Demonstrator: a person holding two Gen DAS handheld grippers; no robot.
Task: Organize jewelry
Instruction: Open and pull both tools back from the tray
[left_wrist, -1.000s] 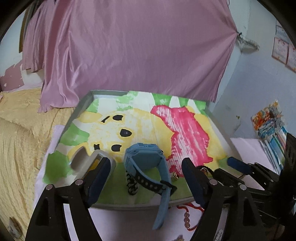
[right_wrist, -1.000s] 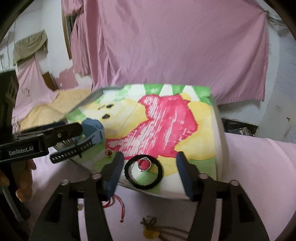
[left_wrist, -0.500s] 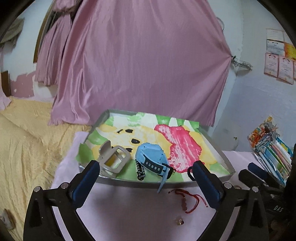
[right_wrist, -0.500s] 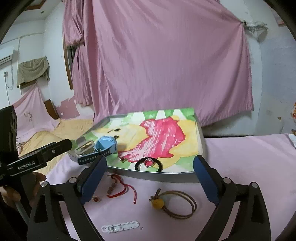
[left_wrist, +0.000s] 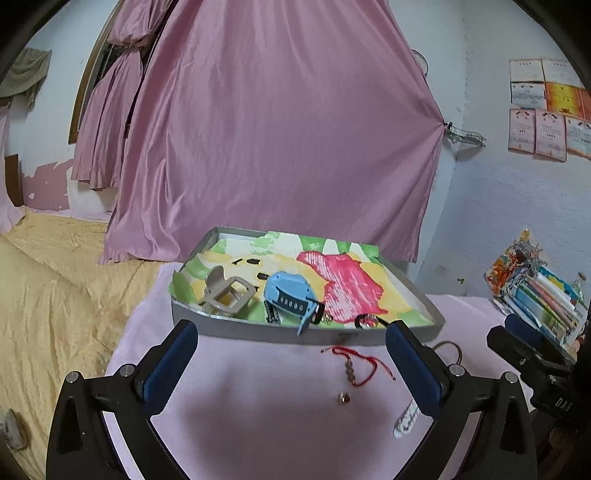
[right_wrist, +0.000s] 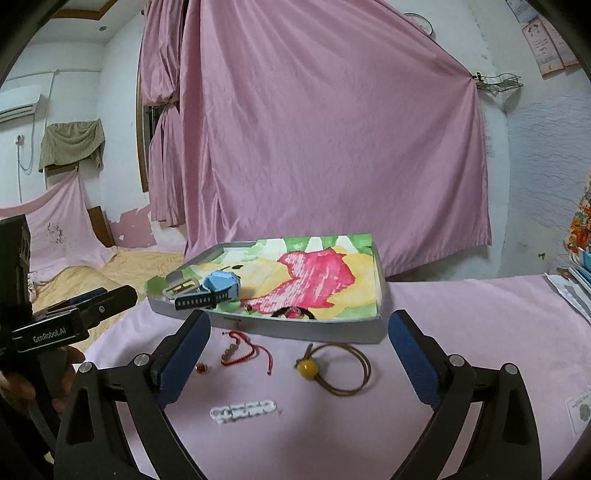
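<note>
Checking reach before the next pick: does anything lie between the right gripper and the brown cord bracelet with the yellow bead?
Nothing visible does. The brown cord bracelet with the yellow bead lies on bare pink cloth ahead of the open right gripper.

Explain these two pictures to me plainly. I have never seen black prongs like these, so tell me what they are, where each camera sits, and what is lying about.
The prongs are hand-held grippers, one per hand, each with a fisheye camera looking along its fingers. One picture shows the left gripper, the other the right gripper. Both are open and hold nothing. On the pink cloth stands a tray holding a blue watch, a beige clip and a ring. In front of it lie a red cord bracelet, a brown cord with a yellow bead and a white strip.
</note>
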